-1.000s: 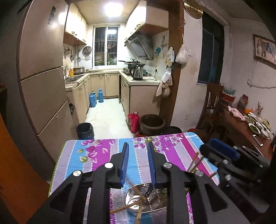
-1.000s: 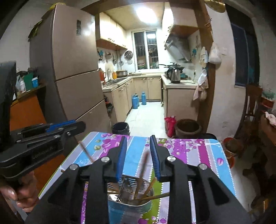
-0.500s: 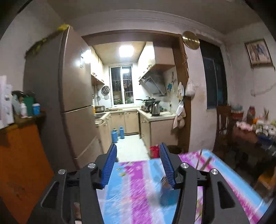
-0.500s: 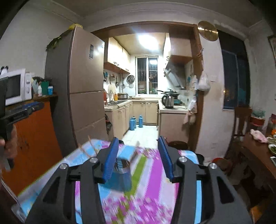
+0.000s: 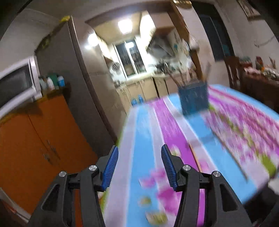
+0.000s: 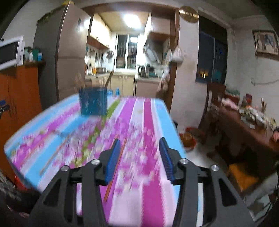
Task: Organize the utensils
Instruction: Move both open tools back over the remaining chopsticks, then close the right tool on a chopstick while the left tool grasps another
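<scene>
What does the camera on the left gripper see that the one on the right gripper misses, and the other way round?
Only the left wrist view shows the left gripper, open and empty, with the orange cabinet filling the space beside it.

Only the right wrist view shows the right gripper, also open and empty, a chopstick lying on the cloth by its left finger, the framed picture in full, and the round gold ornament above the doorway.

Both show the blue utensil holder standing on the flowered tablecloth, with the kitchen behind. Both are motion-blurred.
</scene>
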A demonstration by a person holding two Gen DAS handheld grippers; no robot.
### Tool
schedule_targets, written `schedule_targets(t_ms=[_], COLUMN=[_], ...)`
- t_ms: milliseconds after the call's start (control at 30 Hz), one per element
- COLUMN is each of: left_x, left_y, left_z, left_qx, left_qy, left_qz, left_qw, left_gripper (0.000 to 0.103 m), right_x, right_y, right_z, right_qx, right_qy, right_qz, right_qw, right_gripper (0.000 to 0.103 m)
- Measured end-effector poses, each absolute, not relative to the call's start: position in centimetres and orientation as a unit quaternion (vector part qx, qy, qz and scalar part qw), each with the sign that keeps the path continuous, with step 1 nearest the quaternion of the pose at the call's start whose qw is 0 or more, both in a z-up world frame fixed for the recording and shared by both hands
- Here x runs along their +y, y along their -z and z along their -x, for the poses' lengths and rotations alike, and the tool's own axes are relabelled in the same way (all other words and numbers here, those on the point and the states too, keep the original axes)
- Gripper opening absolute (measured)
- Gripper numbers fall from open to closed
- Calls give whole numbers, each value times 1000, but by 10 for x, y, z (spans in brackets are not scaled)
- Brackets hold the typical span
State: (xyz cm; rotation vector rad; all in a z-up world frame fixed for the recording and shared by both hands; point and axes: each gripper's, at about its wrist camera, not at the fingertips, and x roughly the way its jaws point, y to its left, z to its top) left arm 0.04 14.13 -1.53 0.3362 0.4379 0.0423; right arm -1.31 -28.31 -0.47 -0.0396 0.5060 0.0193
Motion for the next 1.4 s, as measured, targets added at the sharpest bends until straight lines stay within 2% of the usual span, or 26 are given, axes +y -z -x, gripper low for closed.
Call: schedule_targets(t_ms=[67,133,267,567,1400], left_x=[137,134,117,84,74], left_y=[48,75,102,118,139], left_z=[18,33,48,57,38], left_qx=[239,257,271,266,247], left_qy=[-18,-19,-9,55,42], left_qz=[-155,-145,-142,-132,-123], left_qw=[958,955,952,953,960], left_gripper=[52,48,37,28,28], right_x=[-263,-240,-211,-183,-189], right_y=[25,43,62,81,105], right_z=[21,29,32,35,11], right_qx=[261,268,257,248,269], right_qy=[-29,-49,-41,-35,27], right_qz=[10,12,30,61,45], right_qw=[965,962,965,966,962], right_gripper=[26,22,22,22,22])
